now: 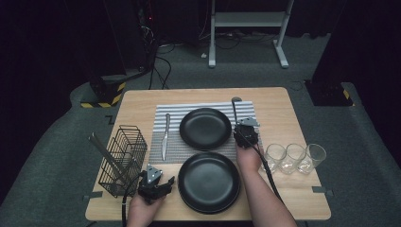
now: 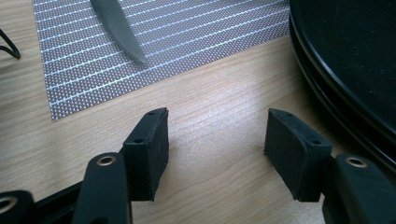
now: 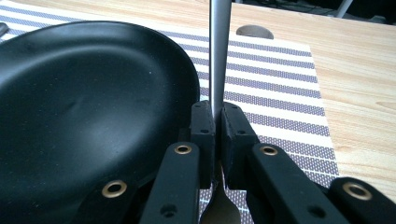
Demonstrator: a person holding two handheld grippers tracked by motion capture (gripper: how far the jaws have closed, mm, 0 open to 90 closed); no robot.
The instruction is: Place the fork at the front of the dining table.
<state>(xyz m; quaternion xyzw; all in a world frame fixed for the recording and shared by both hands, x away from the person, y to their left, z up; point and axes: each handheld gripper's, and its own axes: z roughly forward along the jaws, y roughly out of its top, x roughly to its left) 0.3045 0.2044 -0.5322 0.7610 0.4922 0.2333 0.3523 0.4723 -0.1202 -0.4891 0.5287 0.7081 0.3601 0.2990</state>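
Observation:
My right gripper [image 1: 239, 125] [image 3: 218, 116] is shut on the thin handle of a metal piece of cutlery [image 1: 234, 111] [image 3: 219, 51], which points away over the striped placemat [image 1: 170, 151] just right of the far black plate [image 1: 205, 128] [image 3: 84, 107]. I cannot tell whether it is a fork or a spoon. At the table's near left, my left gripper [image 1: 166, 181] [image 2: 217, 140] stands open above bare wood, nothing between its jaws. It is beside the left rim of the near black plate stack [image 1: 208, 181] [image 2: 345, 60]. A knife [image 1: 165, 135] [image 2: 119, 28] lies on the mat's left part.
A black wire basket [image 1: 124, 158] with long utensils in it stands at the table's left edge. Three clear glasses [image 1: 294, 158] stand in a row at the right. Bare wood [image 1: 283, 118] shows right of the mat. The floor beyond holds cables and a white frame [image 1: 246, 21].

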